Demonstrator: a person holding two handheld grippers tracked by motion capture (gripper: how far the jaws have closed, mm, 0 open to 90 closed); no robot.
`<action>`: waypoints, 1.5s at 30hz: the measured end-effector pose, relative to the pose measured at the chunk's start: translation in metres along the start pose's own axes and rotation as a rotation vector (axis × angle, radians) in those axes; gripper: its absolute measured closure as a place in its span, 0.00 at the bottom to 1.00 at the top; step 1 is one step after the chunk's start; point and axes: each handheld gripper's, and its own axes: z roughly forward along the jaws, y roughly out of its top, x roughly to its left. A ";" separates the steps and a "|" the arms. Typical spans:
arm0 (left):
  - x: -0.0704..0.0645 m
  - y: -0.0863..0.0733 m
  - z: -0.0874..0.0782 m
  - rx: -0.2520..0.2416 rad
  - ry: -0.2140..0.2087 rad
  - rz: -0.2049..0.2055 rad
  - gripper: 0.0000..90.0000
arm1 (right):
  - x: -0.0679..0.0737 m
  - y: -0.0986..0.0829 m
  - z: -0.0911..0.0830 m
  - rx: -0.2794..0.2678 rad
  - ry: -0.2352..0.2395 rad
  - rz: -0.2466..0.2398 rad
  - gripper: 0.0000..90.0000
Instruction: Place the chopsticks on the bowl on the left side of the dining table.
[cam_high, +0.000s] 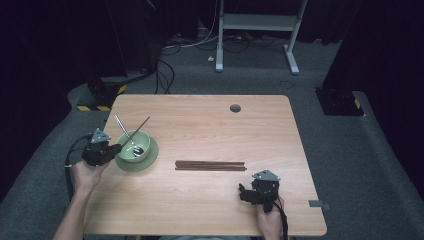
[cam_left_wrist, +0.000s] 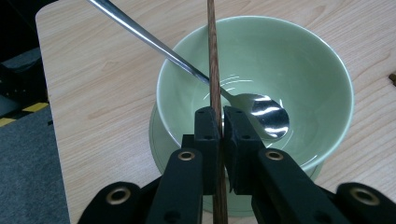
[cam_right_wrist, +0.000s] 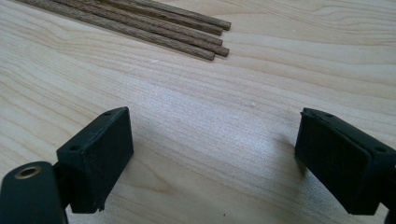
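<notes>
The left tongs (cam_left_wrist: 222, 122) clench a chopstick (cam_left_wrist: 214, 65) over the green bowl (cam_left_wrist: 327, 70), where a spoon (cam_left_wrist: 261, 112) lies. The right tongs (cam_right_wrist: 212, 163) gape wide above the worktop (cam_right_wrist: 196, 93), near the other chopsticks (cam_right_wrist: 154, 23).

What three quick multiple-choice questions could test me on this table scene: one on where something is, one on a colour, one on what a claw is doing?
1. Where does the spoon rest?
A. In the bowl
B. Beside the loose chopsticks
C. On the floor

2. What colour is the bowl?
A. White
B. Pale green
C. Red

3. How is the left claw?
A. Wide open
B. Closed on the spoon
C. Closed on a chopstick

Answers:
1 A: its shiny head lies inside the bowl.
2 B: bowl and the plate under it are both pale green.
3 C: its jaws pinch the brown chopstick, while the right claw stands open over the table, near the loose chopsticks.
</notes>
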 end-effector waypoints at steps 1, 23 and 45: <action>0.001 0.000 0.000 0.000 0.000 -0.001 0.93 | 0.000 0.000 0.000 0.000 0.000 0.000 0.12; -0.005 0.012 -0.008 -0.054 -0.001 -0.046 0.53 | 0.000 0.000 0.000 0.000 0.003 0.000 0.12; -0.027 0.026 0.003 -0.095 -0.095 -0.085 0.43 | 0.000 0.000 0.000 0.000 0.001 -0.002 0.12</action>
